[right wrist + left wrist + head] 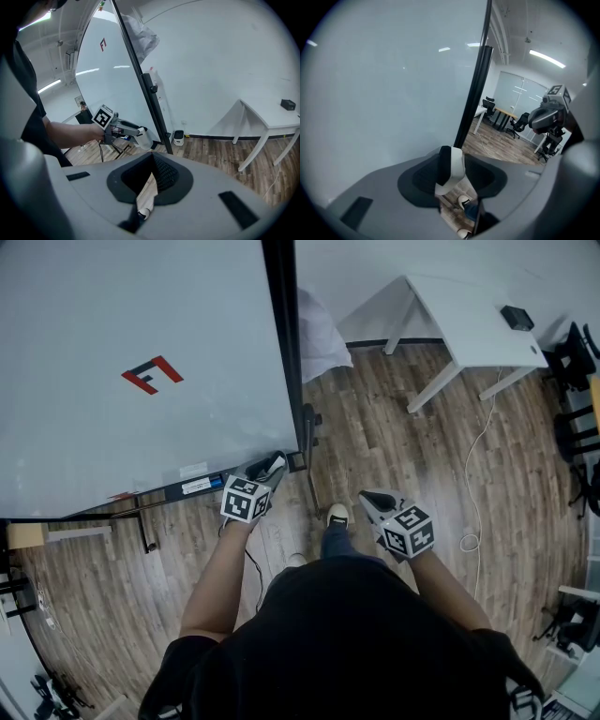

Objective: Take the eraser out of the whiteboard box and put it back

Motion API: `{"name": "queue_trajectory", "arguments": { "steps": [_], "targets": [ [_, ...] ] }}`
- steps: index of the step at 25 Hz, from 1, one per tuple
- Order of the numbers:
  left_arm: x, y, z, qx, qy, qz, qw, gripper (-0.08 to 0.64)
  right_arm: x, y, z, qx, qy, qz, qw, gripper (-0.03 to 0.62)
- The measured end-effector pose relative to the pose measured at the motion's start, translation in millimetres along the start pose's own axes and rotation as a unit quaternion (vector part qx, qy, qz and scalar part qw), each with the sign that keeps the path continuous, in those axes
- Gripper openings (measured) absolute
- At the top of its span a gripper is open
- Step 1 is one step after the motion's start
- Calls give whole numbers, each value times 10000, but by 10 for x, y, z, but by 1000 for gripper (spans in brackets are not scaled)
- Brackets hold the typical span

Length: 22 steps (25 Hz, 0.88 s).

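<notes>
The whiteboard [131, 371] fills the left of the head view, and its dark box [192, 487] runs along the bottom edge. My left gripper [272, 468] is at the box's right end, near the board's lower right corner. It is shut on the black and white eraser [451, 168], which stands upright between the jaws. The right gripper view shows the eraser [143, 139] at the left gripper's tip, beside the board's black frame. My right gripper [372, 501] hangs over the wooden floor to the right, jaws shut with nothing in them [152, 161].
A white table [478, 324] with a small black item [517, 317] stands at the back right. A white cable [476, 474] trails on the floor. Office chairs [577, 362] line the right edge. The board's stand foot [145, 532] and the person's shoe [337, 515] are below.
</notes>
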<state>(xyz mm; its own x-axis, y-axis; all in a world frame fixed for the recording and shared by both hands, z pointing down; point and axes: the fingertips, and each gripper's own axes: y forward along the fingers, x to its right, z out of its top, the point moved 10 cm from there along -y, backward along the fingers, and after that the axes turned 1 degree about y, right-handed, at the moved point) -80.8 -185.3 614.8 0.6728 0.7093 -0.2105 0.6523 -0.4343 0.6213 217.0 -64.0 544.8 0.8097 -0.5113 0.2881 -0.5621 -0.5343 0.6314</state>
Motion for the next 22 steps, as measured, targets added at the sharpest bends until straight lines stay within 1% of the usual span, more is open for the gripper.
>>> {"name": "queue_trajectory", "arguments": {
  "steps": [8,13,22],
  "targets": [
    [10,-204,5,206,82,36,9997,162,-119,3,37,30,-49,66,10000,-5],
    [-37,-403,-73,403,-82,65,9991,161,-227,30,72,52,-116,146,9998,-5],
    [-71,-799,-244,608,-95,238,9978,163,-447,72,142,96,-280,248,9993,-5]
  ]
}}
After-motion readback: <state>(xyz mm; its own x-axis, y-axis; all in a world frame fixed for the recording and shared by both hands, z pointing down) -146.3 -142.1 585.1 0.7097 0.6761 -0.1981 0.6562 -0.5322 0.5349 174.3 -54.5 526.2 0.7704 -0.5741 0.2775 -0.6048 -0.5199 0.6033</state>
